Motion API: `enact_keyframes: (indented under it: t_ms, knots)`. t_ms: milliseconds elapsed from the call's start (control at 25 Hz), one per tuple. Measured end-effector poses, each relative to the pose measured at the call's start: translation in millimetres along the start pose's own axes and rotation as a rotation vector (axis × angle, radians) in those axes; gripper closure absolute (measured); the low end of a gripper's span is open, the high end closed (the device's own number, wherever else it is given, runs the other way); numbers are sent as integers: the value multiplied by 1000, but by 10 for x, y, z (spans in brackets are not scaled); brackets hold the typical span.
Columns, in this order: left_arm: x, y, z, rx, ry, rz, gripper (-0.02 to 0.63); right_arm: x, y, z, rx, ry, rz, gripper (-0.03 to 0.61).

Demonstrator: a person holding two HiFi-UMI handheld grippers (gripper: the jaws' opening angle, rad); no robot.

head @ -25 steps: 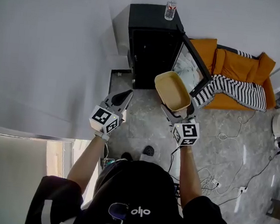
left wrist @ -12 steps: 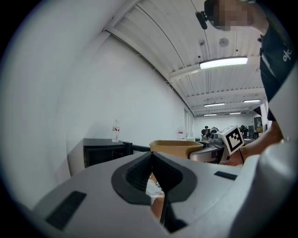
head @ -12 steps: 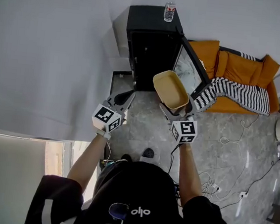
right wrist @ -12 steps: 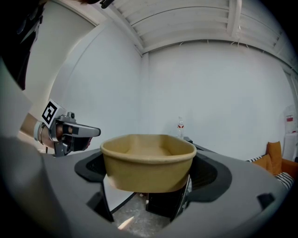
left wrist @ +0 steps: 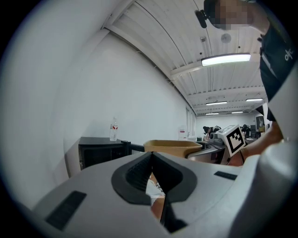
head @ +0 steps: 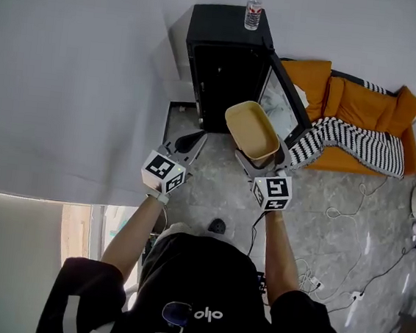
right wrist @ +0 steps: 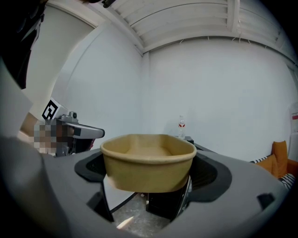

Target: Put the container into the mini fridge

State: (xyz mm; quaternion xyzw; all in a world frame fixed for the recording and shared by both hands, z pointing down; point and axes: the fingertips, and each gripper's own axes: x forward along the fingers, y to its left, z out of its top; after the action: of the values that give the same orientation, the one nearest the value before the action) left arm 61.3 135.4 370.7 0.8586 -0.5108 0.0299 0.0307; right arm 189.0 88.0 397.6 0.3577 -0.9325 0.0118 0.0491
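A tan open-topped container (head: 251,131) (right wrist: 148,161) is held up in front of the black mini fridge (head: 223,67), my right gripper (head: 262,159) (right wrist: 148,179) shut on it at both sides. The fridge door (head: 287,100) stands open to the right, and its dark inside faces me. My left gripper (head: 187,142) (left wrist: 151,179) hovers to the left of the container with its jaws shut and nothing between them. In the left gripper view the container (left wrist: 171,148) and the fridge (left wrist: 102,151) appear beyond the jaws.
A water bottle (head: 253,14) stands on top of the fridge. An orange sofa (head: 354,111) with a striped blanket (head: 348,138) lies right of the open door. Cables (head: 348,243) trail over the grey floor at the right. A white wall (head: 77,74) runs along the left.
Both grippers and the container have drifted slightly toward the fridge. The grip on the container is unchanged.
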Motion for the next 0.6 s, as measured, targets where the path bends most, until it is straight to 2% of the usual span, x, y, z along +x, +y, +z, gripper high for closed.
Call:
enact_keyframes:
  t_ms: [280,600]
  knots:
    - [127,70,-104,-12,15,18,607,151,-66,-68,7,12,22,43]
    - [320,403,-116,-18,-5,-1,606,562,-92,-73,-12,25,19,42]
